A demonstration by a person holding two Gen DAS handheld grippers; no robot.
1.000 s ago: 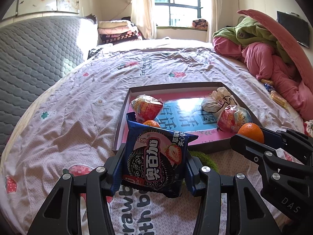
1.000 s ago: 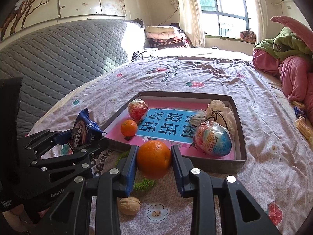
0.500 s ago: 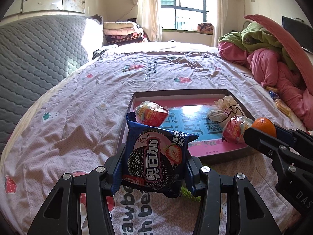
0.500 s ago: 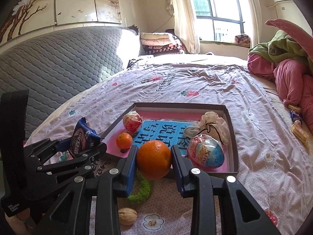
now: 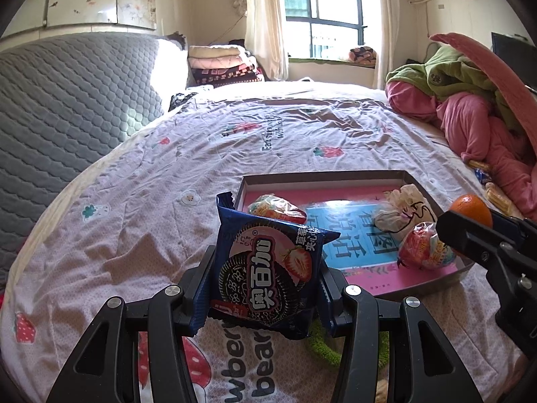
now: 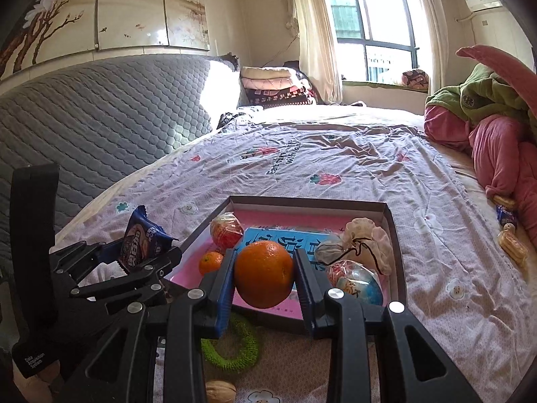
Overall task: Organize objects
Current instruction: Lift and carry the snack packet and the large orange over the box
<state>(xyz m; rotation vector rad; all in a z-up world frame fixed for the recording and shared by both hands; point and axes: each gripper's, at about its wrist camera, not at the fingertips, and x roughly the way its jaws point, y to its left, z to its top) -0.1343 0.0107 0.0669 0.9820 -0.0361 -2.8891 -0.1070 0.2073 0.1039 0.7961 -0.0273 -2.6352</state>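
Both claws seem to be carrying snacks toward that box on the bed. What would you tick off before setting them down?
1. Left gripper clamped on the cookie packet: ok.
2. Right gripper clamped on the big orange: ok.
3. Free floor in the box for both: ok, the middle is bare.
4. Grippers apart from each other: ok.
5. Items over the box: not ok, short of the near wall.
6. Packet contents intact: cannot tell.

A tray (image 6: pixel 396 235) lies on the bed (image 6: pixel 335 168). In it: a wrapped sweet (image 6: pixel 226 234) at far left, a small orange (image 6: pixel 209 262) before it, a drawstring pouch (image 6: pixel 364 245) at far right, a wrapped egg (image 6: pixel 355 282) before that. A ring (image 6: pixel 231 346) and a walnut (image 6: pixel 220 391) lie on the bed before the tray.
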